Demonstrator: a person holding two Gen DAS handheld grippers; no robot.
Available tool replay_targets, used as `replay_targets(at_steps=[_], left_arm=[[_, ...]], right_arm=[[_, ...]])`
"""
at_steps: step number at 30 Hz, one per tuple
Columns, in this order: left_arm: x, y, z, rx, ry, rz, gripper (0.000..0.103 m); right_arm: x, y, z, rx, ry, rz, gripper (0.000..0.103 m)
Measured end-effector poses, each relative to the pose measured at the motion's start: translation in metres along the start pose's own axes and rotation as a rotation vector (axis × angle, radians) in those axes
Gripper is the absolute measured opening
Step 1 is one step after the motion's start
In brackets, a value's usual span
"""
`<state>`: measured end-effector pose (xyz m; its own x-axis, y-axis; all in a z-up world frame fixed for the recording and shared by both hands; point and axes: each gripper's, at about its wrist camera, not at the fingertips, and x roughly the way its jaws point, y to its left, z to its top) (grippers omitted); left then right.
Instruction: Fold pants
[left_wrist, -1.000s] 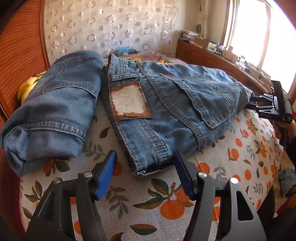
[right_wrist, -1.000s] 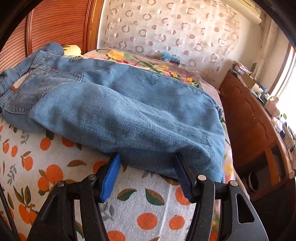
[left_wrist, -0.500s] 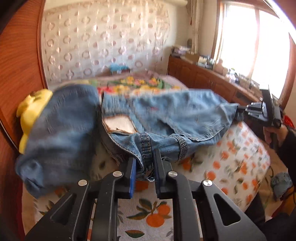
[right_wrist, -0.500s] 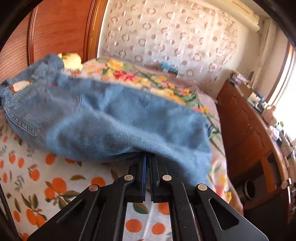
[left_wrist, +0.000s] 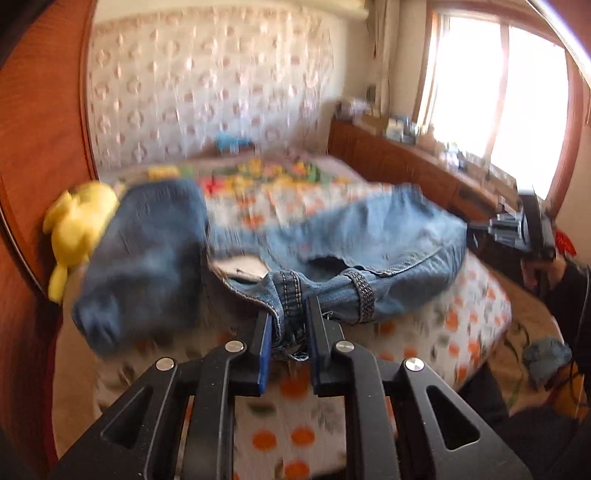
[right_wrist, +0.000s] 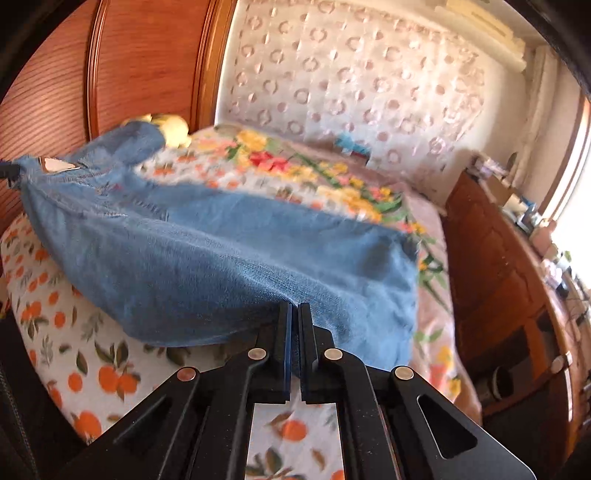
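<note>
Denim: two jeans (left_wrist: 369, 240); two hand-held grippers clamped.

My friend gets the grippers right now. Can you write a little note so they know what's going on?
Left gripper: shut on the jeans at the waistband end.
Right gripper: shut on the leg end of the same jeans.
The jeans sag between both grippers, partly lifted off the orange-print bed sheet. Another denim bundle lies beside them, by a yellow plush toy.
Done: both ends gripped.
Left: fold and lay flat.
</note>
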<state>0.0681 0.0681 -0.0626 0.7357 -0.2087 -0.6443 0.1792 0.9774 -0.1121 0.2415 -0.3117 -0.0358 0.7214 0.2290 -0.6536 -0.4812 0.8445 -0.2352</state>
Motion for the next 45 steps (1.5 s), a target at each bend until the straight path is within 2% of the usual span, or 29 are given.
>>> replay_targets(at_steps=[3,6,8,10,12,18,21,25,31,36,42,44,45], left_arm=[[0.013,-0.004,-0.025,-0.004,0.063,0.010,0.020],[0.012,-0.003,-0.034,-0.023,0.065,-0.003,0.023],[0.006,0.000,-0.034,-0.036,0.046,0.020,0.024],[-0.001,0.001,-0.031,-0.035,0.024,0.035,0.031],[-0.009,0.002,-0.027,-0.032,-0.011,0.052,0.054],[-0.010,0.003,-0.013,-0.020,-0.064,0.059,0.075],[-0.005,-0.004,-0.001,-0.011,-0.083,0.039,0.075],[0.008,-0.017,0.014,0.014,-0.098,0.019,0.075],[0.031,-0.037,0.025,0.041,-0.083,-0.006,0.075],[0.043,-0.047,0.025,0.047,-0.065,-0.022,0.075],[0.049,-0.050,0.022,0.037,-0.048,-0.033,0.075],[0.049,-0.049,0.020,0.035,-0.045,-0.032,0.075],[0.048,-0.048,0.019,0.033,-0.045,-0.032,0.075]], right_arm=[[0.011,-0.003,-0.015,0.039,0.035,0.026,0.003],[0.010,-0.013,-0.025,0.103,0.042,0.039,0.016],[0.005,-0.022,-0.031,0.147,0.030,0.054,0.021],[-0.003,-0.030,-0.034,0.183,0.014,0.059,0.028],[-0.011,-0.039,-0.038,0.217,-0.001,0.051,0.034],[-0.015,-0.064,-0.057,0.362,-0.019,-0.006,0.040],[-0.010,-0.073,-0.065,0.425,-0.004,-0.041,0.041],[0.003,-0.075,-0.071,0.464,0.031,-0.034,0.041],[0.029,-0.077,-0.071,0.435,0.100,-0.028,0.042],[0.032,-0.075,-0.059,0.405,0.086,-0.042,0.044],[0.044,-0.080,-0.060,0.443,0.052,-0.069,0.044],[0.046,-0.081,-0.060,0.458,0.040,-0.042,0.026],[0.047,-0.079,-0.059,0.452,0.043,-0.048,0.013]])
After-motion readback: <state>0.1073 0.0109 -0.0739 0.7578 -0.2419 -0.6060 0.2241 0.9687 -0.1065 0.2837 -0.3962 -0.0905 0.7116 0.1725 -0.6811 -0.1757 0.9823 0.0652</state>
